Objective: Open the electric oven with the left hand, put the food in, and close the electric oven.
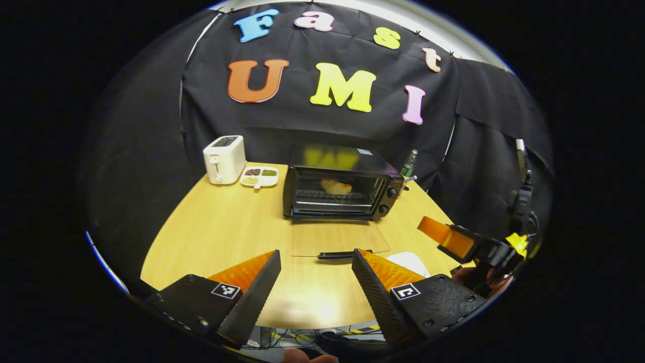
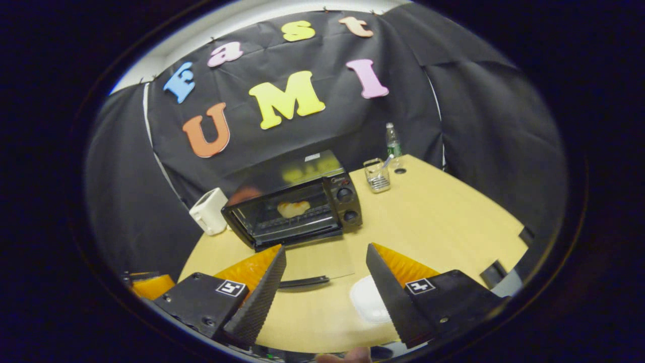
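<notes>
On the far left of the tabletop [image 1: 211, 227] stands a white toaster [image 1: 224, 159], and just beside it lies a white divided dish [image 1: 259, 177] with 4 small heaps of grains. At the middle sits the black electric oven [image 1: 342, 184]; its glass door [image 1: 338, 238] lies folded down flat toward the viewer, handle [image 1: 342, 254] at the near edge. The food [image 1: 336, 187], a pale golden piece, rests on the rack inside the oven cavity. Right of the oven stand a green-labelled bottle [image 1: 409, 164] and, in the right gripper view, a clear glass container [image 2: 377, 176]. Nearer the front edge lies a white plate [image 2: 369, 298]. The left tongs [image 1: 315, 282] hang above the near tabletop, fingers wide apart, holding nothing. The right tongs [image 2: 325, 280] are likewise spread apart and empty, over the plate and the door handle.
</notes>
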A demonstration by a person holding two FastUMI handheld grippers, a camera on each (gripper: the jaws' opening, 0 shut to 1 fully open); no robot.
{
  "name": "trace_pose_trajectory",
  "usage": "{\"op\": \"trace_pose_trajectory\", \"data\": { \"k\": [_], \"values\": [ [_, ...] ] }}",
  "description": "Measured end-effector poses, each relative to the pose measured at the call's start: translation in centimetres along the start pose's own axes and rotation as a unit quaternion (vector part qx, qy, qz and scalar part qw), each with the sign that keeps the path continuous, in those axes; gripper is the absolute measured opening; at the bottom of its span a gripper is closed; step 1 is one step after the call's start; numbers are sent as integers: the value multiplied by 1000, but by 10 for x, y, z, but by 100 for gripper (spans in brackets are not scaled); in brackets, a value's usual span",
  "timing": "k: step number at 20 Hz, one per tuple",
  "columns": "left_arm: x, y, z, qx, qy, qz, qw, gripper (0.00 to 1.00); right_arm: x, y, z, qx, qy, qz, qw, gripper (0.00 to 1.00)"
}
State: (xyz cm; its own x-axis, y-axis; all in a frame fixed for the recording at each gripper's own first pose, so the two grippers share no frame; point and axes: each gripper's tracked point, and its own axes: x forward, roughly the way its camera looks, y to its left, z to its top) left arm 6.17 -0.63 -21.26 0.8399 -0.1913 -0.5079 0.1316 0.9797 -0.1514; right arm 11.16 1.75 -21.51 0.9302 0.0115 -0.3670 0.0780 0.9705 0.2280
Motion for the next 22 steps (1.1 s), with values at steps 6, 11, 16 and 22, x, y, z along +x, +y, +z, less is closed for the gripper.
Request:
{"op": "trace_pose_trajectory", "data": {
  "k": [6,11,16,22],
  "values": [
    [74,-36,-55,8,43,-8,999,93,-53,-60,7,-7,-5,-69,998,100],
    [124,-61,-96,17,106,-17,994,93,-98,-103,41,4,-42,-130,991,96],
    [148,-77,-114,24,145,-21,989,93,-127,-134,44,22,-52,-174,983,96],
    [166,-77,-126,35,170,-22,985,93,-134,-141,42,29,-51,-185,981,100]
  ]
}}
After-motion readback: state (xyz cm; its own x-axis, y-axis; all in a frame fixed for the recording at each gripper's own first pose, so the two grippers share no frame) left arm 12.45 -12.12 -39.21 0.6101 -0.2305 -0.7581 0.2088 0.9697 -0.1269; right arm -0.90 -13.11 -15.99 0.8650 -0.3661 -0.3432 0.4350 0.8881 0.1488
